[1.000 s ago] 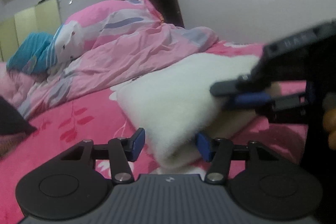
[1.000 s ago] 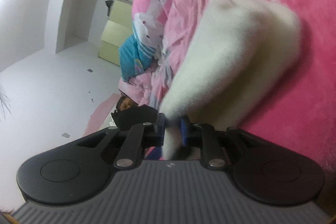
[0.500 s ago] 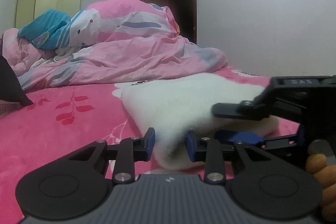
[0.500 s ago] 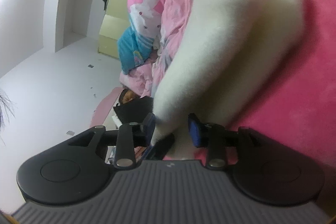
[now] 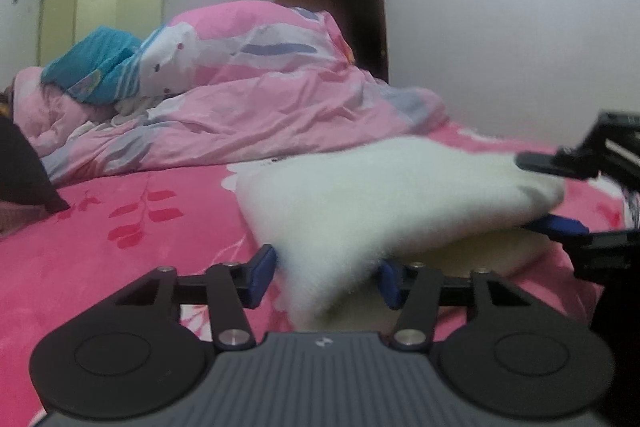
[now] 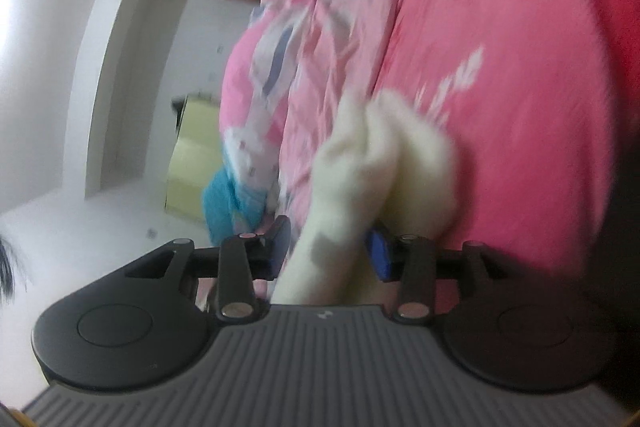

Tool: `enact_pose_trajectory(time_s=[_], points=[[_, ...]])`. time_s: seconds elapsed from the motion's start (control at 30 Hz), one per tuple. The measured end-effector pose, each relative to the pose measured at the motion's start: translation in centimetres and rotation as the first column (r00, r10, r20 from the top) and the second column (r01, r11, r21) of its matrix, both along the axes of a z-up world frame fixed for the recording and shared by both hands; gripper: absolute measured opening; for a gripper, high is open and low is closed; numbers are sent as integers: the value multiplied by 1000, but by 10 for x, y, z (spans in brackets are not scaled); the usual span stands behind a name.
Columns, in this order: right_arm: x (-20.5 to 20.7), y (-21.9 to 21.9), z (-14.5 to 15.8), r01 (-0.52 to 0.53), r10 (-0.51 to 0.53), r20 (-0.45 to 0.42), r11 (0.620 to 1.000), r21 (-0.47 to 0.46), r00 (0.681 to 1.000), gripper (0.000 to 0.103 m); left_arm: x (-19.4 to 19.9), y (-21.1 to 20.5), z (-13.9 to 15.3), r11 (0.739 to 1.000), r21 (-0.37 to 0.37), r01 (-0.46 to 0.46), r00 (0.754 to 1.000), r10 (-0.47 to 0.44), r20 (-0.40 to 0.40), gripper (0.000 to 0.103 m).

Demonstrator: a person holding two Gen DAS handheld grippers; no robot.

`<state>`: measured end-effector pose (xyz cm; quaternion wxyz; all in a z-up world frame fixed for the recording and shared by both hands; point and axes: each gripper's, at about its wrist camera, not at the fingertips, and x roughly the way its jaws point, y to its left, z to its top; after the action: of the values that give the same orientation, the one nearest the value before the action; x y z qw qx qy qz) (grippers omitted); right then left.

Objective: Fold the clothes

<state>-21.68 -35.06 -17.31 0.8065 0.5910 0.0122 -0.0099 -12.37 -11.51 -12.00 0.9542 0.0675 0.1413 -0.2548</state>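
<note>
- Left gripper point(image 5: 326, 279): fingers spread wide, corner of the white fleece garment point(image 5: 384, 203) lying loose between them, not pinched.
- Right gripper point(image 6: 330, 253): fingers parted, garment edge point(image 6: 348, 195) between; blurred.
- Garment rests on the pink bed sheet point(image 5: 120, 239).
- Beyond the fingers: rumpled pink duvet point(image 5: 256, 99), yellow wardrobe point(image 5: 100, 15), dark door point(image 5: 360, 3).

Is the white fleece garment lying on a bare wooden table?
No, the white fleece garment rests on a pink floral bedsheet.
</note>
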Motion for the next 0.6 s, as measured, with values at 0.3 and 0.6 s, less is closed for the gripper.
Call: enact_pose_trajectory(time_s=[0.3, 0.6], points=[[3, -2, 6, 22, -21, 6, 995, -101, 1000, 11, -6, 1, -2, 1000, 10, 12, 999, -12, 36, 30], [1, -8, 11, -14, 2, -83, 989, -145, 997, 13, -1, -2, -6, 998, 57, 13, 1000, -14, 22, 47]])
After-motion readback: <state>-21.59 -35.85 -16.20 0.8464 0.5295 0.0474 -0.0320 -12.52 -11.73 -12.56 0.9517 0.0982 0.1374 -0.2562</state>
